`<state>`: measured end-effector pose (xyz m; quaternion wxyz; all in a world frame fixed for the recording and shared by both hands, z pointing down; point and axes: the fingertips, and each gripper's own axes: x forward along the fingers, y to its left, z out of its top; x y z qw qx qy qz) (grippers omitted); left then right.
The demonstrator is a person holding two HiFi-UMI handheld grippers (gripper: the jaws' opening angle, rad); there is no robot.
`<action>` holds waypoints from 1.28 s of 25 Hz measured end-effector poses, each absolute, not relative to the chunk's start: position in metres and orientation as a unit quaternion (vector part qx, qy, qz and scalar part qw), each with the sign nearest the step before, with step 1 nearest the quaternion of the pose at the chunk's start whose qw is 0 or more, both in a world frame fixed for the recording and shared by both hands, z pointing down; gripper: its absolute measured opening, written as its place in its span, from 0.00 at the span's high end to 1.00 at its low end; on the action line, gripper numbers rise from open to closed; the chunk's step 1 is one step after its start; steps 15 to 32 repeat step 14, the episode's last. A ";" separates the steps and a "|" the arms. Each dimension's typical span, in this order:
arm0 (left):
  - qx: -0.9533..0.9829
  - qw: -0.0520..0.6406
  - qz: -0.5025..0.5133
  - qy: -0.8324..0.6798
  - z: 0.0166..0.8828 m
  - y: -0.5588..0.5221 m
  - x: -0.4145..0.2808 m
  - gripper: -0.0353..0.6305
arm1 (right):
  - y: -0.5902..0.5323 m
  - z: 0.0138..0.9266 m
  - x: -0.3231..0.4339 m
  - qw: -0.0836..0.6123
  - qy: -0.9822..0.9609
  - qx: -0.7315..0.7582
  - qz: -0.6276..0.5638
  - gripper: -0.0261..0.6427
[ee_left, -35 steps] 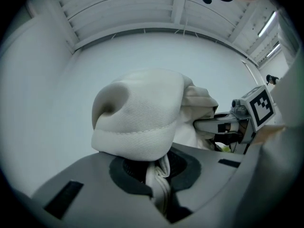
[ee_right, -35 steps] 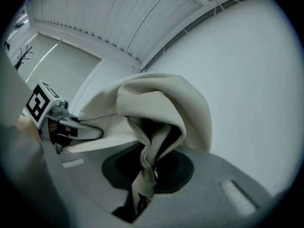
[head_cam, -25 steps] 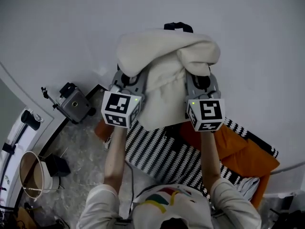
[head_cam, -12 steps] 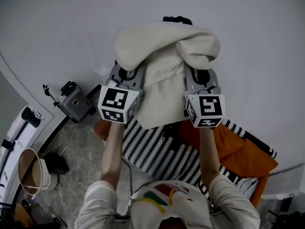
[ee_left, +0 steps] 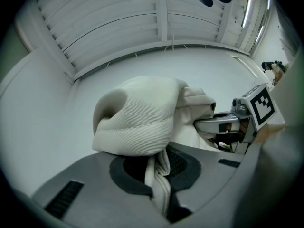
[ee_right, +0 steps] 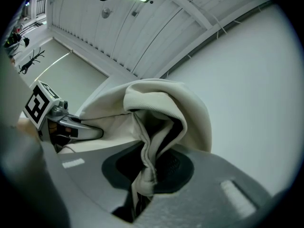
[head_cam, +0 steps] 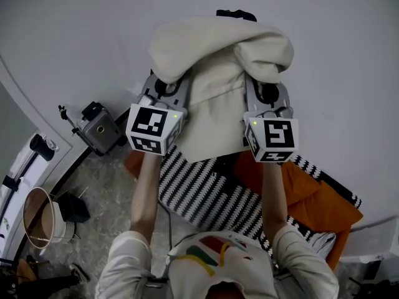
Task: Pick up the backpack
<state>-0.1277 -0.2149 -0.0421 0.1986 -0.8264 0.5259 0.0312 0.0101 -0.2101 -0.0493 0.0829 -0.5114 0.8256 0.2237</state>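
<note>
Left tongs [ee_left: 160,182] and right tongs [ee_right: 142,177] each clenched on a backpack [head_cam: 215,80] fold, sharing its weight; bag apparently hangs free.

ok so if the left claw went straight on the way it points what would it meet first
The backpack itself: the left claw is shut on its cream fabric, whose folded bulk sits right ahead. Past that, probably the white wall, though depth is unclear.
</note>
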 end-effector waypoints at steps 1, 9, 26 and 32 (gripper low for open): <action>-0.827 0.198 0.031 0.526 -0.042 -0.215 -0.128 0.88 | -0.210 -0.050 0.009 0.083 0.826 -0.511 0.224 0.90; -0.823 0.205 0.028 0.528 -0.043 -0.207 -0.126 0.88 | -0.202 -0.051 0.011 0.087 0.827 -0.508 0.226 0.90; -0.823 0.205 0.028 0.529 -0.045 -0.203 -0.124 0.88 | -0.197 -0.054 0.013 0.092 0.826 -0.507 0.230 0.90; -0.823 0.205 0.028 0.529 -0.045 -0.203 -0.124 0.88 | -0.197 -0.054 0.013 0.092 0.826 -0.507 0.230 0.90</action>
